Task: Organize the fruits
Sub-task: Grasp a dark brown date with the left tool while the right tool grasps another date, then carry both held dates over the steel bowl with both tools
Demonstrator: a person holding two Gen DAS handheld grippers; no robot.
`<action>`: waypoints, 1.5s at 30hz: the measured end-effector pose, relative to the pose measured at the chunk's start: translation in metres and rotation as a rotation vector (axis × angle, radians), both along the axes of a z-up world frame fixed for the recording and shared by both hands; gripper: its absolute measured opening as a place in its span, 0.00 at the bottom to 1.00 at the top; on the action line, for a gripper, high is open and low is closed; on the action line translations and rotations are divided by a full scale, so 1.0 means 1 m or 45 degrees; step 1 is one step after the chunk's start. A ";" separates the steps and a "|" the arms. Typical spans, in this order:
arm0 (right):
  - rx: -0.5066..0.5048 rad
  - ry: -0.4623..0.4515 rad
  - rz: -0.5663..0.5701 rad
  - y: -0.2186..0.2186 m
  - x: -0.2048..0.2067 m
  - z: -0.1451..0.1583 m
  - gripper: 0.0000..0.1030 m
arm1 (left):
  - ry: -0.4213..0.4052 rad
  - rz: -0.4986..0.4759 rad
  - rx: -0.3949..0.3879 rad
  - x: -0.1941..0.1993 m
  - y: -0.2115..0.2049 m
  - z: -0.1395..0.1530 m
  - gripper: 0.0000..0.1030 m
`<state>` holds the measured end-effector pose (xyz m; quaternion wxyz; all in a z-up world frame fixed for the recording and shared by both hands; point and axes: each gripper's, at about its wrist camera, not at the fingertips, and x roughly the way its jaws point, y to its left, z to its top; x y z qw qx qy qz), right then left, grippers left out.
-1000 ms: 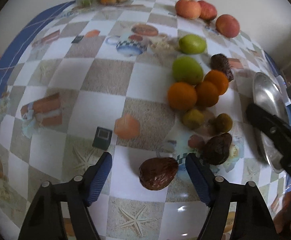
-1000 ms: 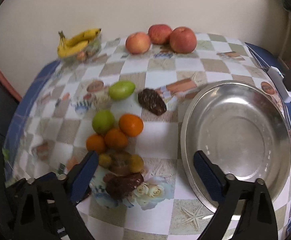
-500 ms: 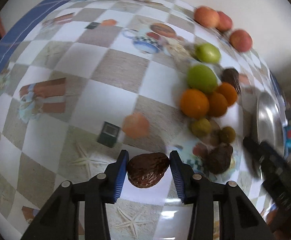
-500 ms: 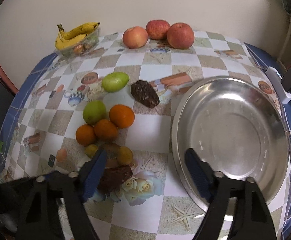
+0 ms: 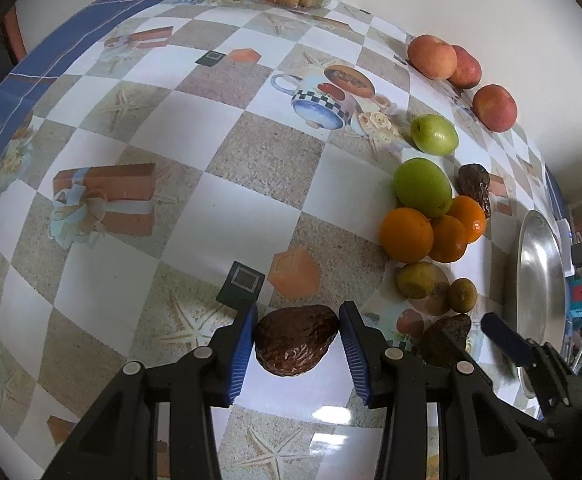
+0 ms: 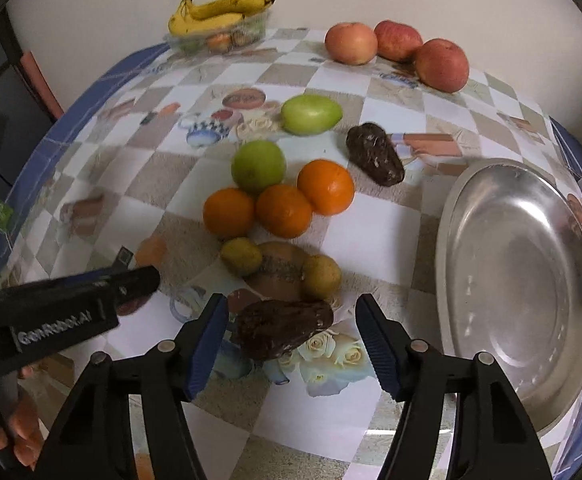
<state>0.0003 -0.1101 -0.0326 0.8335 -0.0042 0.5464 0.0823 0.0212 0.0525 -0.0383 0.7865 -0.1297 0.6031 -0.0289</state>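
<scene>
With both wrist views pointing steeply down at the checkered picture-print tablecloth [image 5: 139,128], the left gripper [image 5: 297,336] sits bottom centre of its frame, blue pads closed in on a wrinkled dark brown avocado-shaped fruit [image 5: 295,340]; left pad touches it, right pad contact at the narrow tip is hard to confirm. Right gripper [image 6: 291,330] is bottom centre of its own frame, jaws just been closing but spread around a second dark brown wrinkled fruit [image 6: 283,330], with a clear gap on the right side. Just above that: two small olive-green round fruits [image 6: 241,256], then three oranges [image 6: 283,210] touching each other, one round green fruit [image 6: 258,166] against them. Shiny round metal bowl [image 6: 519,280] fills the right side. Mid-frame: an oval green fruit [image 6: 311,114] and a third dark brown fruit [image 6: 375,159]. Top of frame: three red apples [image 6: 399,52] by the wall, yellow bananas [image 6: 219,14] on a clear plastic tray [image 6: 227,38] upper left.
</scene>
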 end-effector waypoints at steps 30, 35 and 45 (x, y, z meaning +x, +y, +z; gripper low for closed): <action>0.134 -0.058 -0.241 -0.032 0.007 0.044 0.56 | -0.124 0.025 0.023 0.011 -0.002 0.040 0.44; 0.106 -0.070 -0.331 -0.054 0.021 0.054 0.56 | -0.116 0.024 -0.009 0.035 -0.020 0.052 0.44; 0.051 -0.141 -0.467 -0.105 0.052 0.068 0.56 | -0.129 -0.085 -0.038 0.065 -0.086 0.055 0.44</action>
